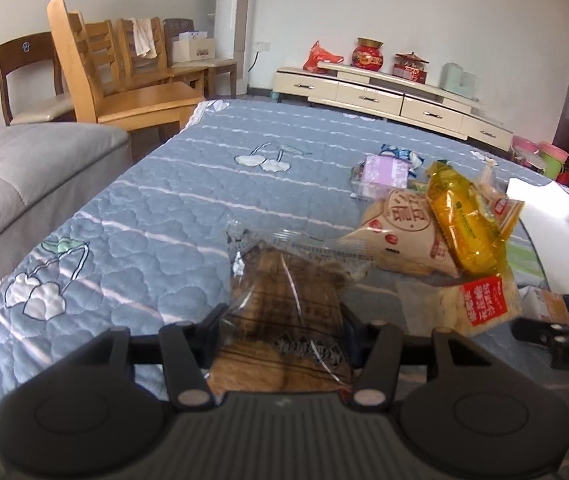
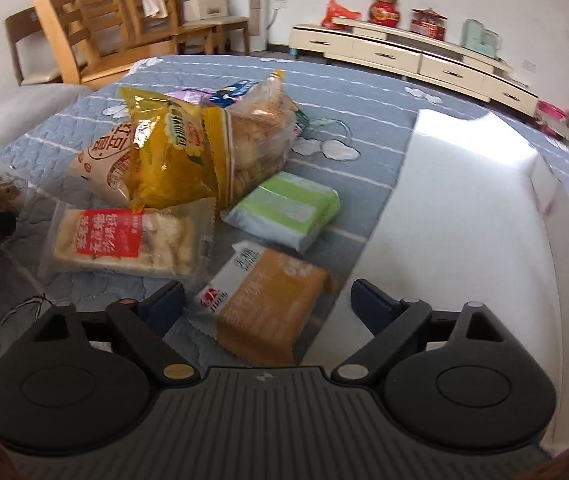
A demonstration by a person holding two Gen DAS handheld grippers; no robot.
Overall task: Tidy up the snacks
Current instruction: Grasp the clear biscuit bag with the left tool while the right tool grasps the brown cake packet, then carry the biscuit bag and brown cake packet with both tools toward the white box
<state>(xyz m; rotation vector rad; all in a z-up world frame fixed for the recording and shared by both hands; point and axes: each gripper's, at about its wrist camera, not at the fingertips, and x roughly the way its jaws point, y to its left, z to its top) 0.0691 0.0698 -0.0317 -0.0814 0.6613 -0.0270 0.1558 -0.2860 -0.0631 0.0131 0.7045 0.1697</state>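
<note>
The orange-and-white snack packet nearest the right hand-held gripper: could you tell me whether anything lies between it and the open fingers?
Nothing visible does. The orange-and-white snack packet lies flat on the blue quilt, between the open fingers of the right hand-held gripper. The red-label packet lies to its left, the white box to its right.

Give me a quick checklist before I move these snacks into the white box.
1. Left tongs shut on the clear-wrapped brown pastry packet: ok.
2. Right tongs open, nothing gripped: ok.
3. Orange and white flat biscuit packet lying between the right tongs' fingers: ok.
4. White glossy box close beside that packet: ok.
5. Room inside the box: cannot tell, its inside is washed out by glare.
6. Yellow crinkly snack bag resting on the pile, may slip: not ok.
</note>
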